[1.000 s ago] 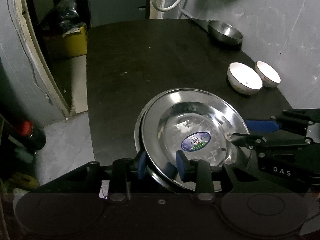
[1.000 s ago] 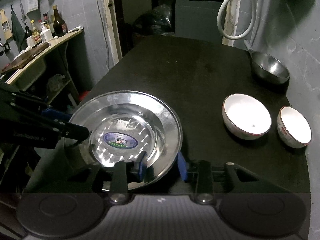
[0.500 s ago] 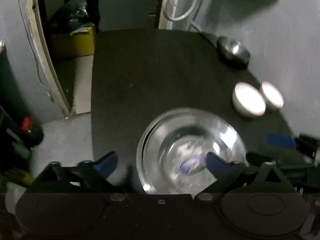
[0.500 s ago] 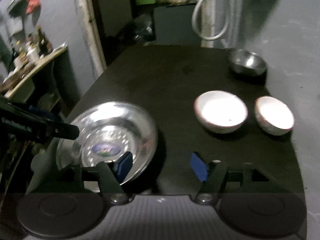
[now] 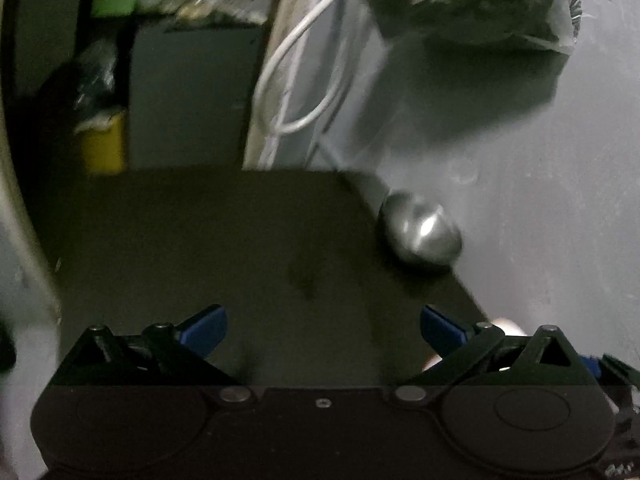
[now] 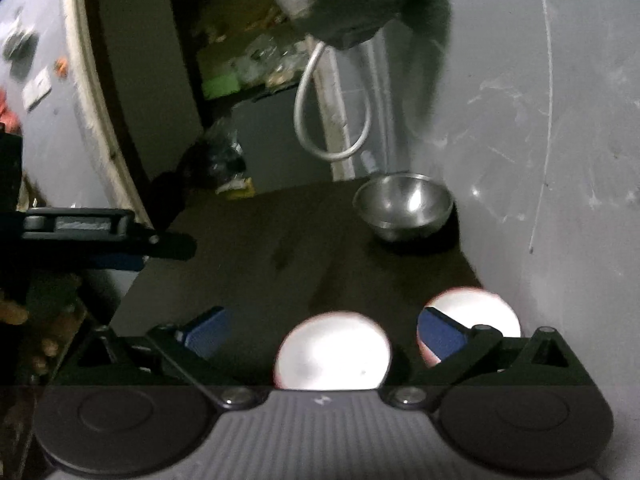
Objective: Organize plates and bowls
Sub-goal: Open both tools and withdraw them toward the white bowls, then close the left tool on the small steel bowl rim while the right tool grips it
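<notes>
In the left wrist view my left gripper stands wide open over the dark table, nothing between its blue pads. A steel bowl sits at the far right by the wall. In the right wrist view my right gripper has its jaws opening. The large white bowl shows in the gap, low and near, and neither pad touches it. The small white bowl lies behind the right finger. The steel bowl stands farther back. The steel plates are out of view.
A grey wall runs along the table's right side. A white hose loops down past the far end, under a hanging plastic bag. My left gripper reaches in from the left over the table edge.
Both grippers have let go of the stacked steel plates and opened wide. Both views have swung up and toward the table's far end, so the plates have dropped out of sight.
</notes>
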Tool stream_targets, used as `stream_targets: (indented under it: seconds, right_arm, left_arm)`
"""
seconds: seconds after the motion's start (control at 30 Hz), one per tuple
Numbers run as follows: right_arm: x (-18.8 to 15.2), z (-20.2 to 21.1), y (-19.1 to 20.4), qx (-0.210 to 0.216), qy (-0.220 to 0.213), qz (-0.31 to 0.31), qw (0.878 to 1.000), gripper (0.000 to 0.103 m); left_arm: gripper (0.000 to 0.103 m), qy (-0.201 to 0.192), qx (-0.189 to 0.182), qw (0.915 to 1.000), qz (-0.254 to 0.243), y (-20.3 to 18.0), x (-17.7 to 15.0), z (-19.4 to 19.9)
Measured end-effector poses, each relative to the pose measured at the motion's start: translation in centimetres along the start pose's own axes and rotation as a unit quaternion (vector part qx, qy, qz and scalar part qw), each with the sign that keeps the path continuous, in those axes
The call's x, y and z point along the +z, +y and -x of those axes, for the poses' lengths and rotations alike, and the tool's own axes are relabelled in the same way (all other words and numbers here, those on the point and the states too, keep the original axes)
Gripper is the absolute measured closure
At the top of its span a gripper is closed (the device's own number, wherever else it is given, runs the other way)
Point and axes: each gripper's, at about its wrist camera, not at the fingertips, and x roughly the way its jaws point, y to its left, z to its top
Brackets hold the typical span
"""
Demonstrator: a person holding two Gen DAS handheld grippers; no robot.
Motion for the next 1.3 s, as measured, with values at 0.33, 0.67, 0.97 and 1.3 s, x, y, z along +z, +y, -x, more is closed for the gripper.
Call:
stream_targets:
  seconds: [0.33,0.67,0.97,1.3]
  right_arm:
    - [3.4,-8.4,-5.7,-0.054,-0.005,-0.176,0.983,0.000]
    - [3.1,-14.2,-8.3,-0.093,-0.022,-0.264,0.960,0.015]
    - [3.7,-15.9,-7.6,-0.126,-0.026,-0.261,0.957,0.025]
    - [4.7,-16.4,-8.3,-0.127,-0.024,-0.238,0.963,0.046]
  left_arm:
    - [0.001,0.043,-0.040,0.9970,-0.051,-2.9,7.9,-14.4]
    - [0.001,0.110,-0.005,0.9911,-0.074,-5.2,9.8,-21.6]
    - [0.008,0.120,-0.003,0.9908,-0.064,-5.7,9.1,-23.2]
    - [0.062,0.123,-0.043,0.9909,-0.034,-5.0,9.0,-22.8]
